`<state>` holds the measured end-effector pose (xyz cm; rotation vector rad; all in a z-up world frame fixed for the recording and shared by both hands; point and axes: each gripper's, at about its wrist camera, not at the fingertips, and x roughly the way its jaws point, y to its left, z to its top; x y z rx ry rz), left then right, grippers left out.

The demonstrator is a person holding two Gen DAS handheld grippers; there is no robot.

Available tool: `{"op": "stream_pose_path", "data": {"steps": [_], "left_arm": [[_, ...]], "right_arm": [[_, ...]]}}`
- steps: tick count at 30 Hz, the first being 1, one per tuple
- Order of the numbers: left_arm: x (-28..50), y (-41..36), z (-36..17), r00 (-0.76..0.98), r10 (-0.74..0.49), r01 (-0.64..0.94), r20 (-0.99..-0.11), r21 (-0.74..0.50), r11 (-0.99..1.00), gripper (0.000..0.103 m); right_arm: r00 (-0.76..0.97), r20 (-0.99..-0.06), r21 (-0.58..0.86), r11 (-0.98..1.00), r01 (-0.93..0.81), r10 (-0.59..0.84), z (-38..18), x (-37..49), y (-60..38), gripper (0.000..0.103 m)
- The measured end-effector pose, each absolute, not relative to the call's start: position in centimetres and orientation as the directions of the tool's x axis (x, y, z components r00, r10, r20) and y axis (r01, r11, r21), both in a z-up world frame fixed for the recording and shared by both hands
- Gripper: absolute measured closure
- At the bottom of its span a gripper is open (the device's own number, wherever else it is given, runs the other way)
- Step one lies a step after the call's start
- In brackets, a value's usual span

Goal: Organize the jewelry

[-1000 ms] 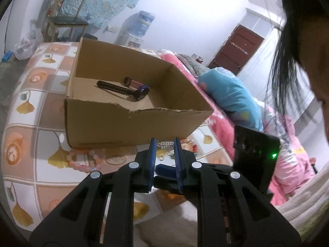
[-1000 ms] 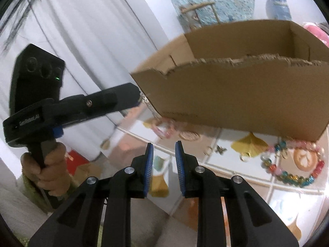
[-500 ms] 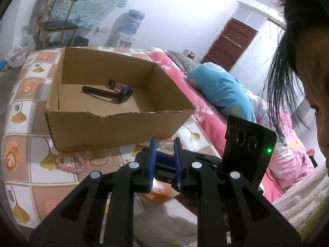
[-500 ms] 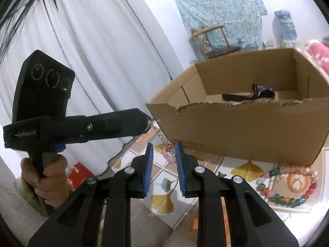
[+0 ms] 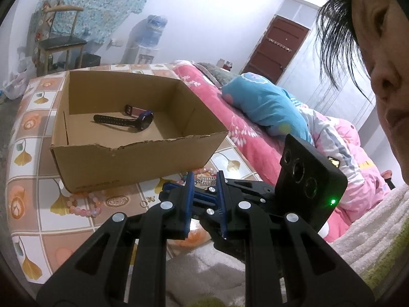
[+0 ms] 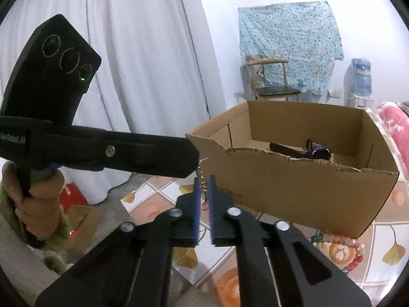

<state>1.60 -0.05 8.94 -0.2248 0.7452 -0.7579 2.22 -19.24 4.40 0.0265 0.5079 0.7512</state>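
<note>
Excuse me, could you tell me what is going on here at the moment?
A person is sorting jewelry into a cardboard box on a tiled table. A watch already lies inside. The left gripper holds a thin chain beside the box, and the right gripper is closed around its hanging end. Bead bracelets remain on the table.
</note>
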Motion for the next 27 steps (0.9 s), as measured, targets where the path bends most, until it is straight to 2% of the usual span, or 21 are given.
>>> {"op": "stream_pose_path", "data": {"steps": [10,12,24,27], "left_arm": [[1.6,1.0,9.3,0.517,-0.686,0.531,-0.512,-0.437,0.726,0.087],[1.6,1.2,9.5,0.522,-0.692,0.531,-0.499,-0.445,0.721,0.092],[3.3,1.5,10.1,0.547,-0.708,0.550,-0.447,-0.446,0.706,0.092],[3.5,1.6,9.6,0.550,-0.703,0.535,-0.451,-0.457,0.711,0.092]], "right_arm": [[0.648,-0.424,0.150,0.755,-0.639,0.633,4.8,1.6,-18.7,0.101],[0.656,-0.426,0.148,0.763,-0.629,0.623,4.9,1.8,-18.9,0.101],[0.704,-0.437,0.092,0.807,-0.583,0.559,7.2,3.6,-19.8,0.101],[0.690,-0.434,0.120,0.797,-0.592,0.579,8.3,4.4,-20.3,0.101]]}}
